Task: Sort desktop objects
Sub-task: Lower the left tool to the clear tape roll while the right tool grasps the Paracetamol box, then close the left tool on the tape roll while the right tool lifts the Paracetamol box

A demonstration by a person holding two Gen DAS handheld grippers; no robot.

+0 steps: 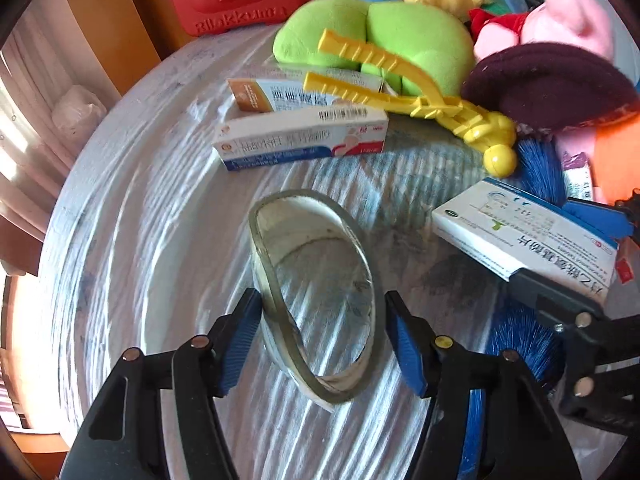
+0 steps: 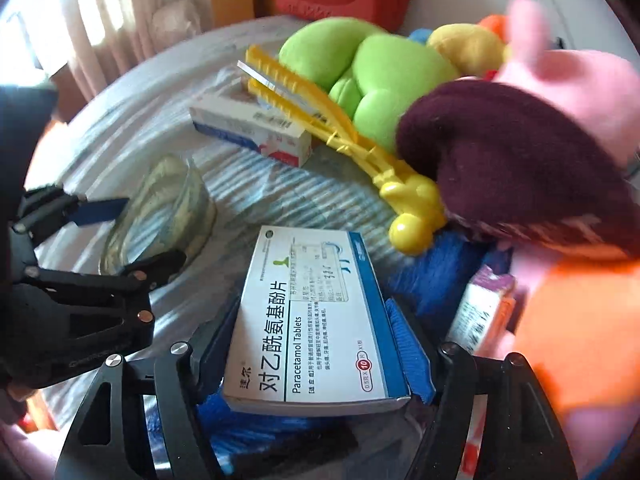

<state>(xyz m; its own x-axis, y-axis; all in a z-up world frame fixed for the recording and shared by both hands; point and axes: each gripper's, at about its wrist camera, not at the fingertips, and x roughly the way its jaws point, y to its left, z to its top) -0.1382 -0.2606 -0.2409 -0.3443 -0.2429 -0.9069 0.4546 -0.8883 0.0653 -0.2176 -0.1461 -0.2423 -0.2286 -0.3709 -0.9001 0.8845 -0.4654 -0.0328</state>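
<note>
Presently, the left gripper [image 1: 322, 344] straddles a roll of clear tape [image 1: 316, 300] standing on edge on the striped table cover [image 1: 132, 248]. Its left pad touches the roll's rim; the right pad stands clear of it, so the fingers are spread, not pinching. Farther back lie two stacked medicine cartons [image 1: 300, 136], with yellow plastic tongs [image 1: 420, 96] resting across them and against a green plush toy [image 1: 400, 40]. To the right, the right gripper [image 2: 316, 344] has a Paracetamol tablet box [image 2: 316, 320] lying lengthwise between its fingers, both blue pads touching the box's long sides. Beyond it sit a dark maroon plush [image 2: 520, 168] and a pink plush [image 2: 580, 92], at the table's right edge.
</note>
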